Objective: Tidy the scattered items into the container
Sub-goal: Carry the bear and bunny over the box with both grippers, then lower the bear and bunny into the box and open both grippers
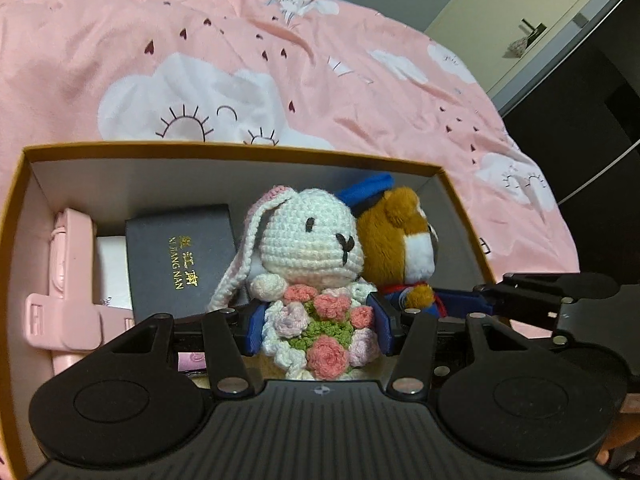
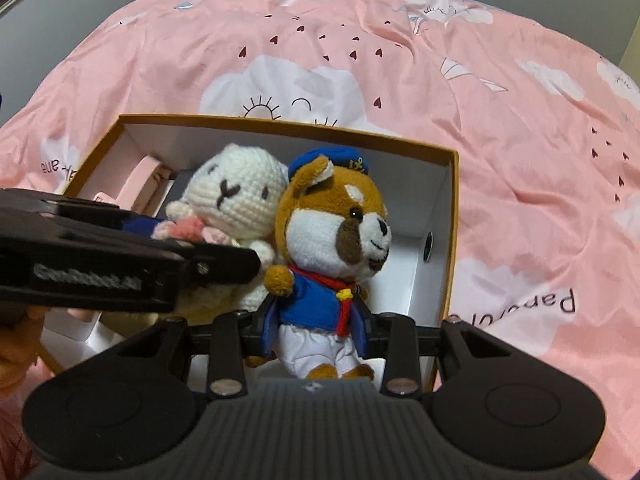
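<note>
Orange-rimmed, white-lined cardboard box [image 1: 240,150], standing on a pink cloud-print bedspread [image 1: 280,40]; serves as the container. Contents, left to right in the left wrist view: pink plastic folding item [image 1: 68,280] against the left wall; black rectangular gift case with gold lettering [image 1: 180,256] lying flat beside it; white crocheted rabbit holding a pink-and-green yarn bouquet [image 1: 312,248]; brown-and-white plush dog in blue sailor cap and jacket [image 2: 332,240], touching the rabbit's side.

Left gripper [image 1: 318,326]: blue fingers clenched on the rabbit's bouquet, one on each side; rabbit upright inside the box. Right gripper [image 2: 320,330]: fingers pressed into the dog's blue jacket at the waist, grasping it; dog upright in the box's right half, clear of the right wall.

Step in hand, by judgement: setting both toys down and letting go. Handling notes: lower until each base is settled on the box floor or on the items beneath; part the fingers slowly, as yarn loops may snag; release one toy at a time, since the two lean together and may topple; lift straight up, away from the rim.
</note>
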Demonstrator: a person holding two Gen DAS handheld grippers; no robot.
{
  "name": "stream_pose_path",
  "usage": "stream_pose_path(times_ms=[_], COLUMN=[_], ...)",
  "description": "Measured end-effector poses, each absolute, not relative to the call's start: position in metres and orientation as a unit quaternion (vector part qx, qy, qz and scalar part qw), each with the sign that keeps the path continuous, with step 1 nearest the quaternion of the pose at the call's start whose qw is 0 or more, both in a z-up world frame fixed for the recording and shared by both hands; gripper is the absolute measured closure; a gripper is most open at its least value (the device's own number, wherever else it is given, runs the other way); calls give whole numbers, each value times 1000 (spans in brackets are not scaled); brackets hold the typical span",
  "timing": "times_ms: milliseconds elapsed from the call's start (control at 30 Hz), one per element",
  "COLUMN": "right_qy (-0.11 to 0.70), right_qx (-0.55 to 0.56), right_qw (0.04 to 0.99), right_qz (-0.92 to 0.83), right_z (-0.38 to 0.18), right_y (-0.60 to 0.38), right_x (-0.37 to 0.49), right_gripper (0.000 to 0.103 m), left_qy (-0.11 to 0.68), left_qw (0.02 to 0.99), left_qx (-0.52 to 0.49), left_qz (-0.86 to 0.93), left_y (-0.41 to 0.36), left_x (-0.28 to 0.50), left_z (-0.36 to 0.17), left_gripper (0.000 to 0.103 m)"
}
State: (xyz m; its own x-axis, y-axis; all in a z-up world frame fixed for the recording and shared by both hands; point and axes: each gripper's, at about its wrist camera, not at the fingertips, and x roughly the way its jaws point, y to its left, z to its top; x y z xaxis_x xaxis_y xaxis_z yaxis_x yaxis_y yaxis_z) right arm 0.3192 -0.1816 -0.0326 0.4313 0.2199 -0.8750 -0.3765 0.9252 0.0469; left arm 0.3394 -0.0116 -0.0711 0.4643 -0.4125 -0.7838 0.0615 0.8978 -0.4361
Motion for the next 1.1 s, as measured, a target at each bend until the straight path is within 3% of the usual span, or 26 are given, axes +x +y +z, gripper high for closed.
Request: stream_pose_path(times_ms=[433, 800, 833, 933, 1100], right_qy=[515, 515, 514, 501, 498], right_qx=[-168, -180, -184, -209, -206], right_qw=[818, 809, 809, 812, 814], right_qz=[192, 216, 219, 214, 216], right_z=[-46, -48, -47, -44, -42], right_y=[-161, -163, -163, -162, -170], right_x=[335, 330, 328, 323, 324], right_gripper=[62, 56, 53, 30, 32], left_qy=[517, 518, 517, 511, 501], left_qw=[827, 827, 828, 832, 840], left_qx=[-178, -174, -172, -167, -160], left_qz=[-126, -131, -133, -135, -136], left_y=[-15, -13, -14, -16, -18], left_x=[348, 345, 345, 344, 343], left_z=[-87, -84, -83, -80, -74], left_gripper=[39, 35, 33, 30, 30])
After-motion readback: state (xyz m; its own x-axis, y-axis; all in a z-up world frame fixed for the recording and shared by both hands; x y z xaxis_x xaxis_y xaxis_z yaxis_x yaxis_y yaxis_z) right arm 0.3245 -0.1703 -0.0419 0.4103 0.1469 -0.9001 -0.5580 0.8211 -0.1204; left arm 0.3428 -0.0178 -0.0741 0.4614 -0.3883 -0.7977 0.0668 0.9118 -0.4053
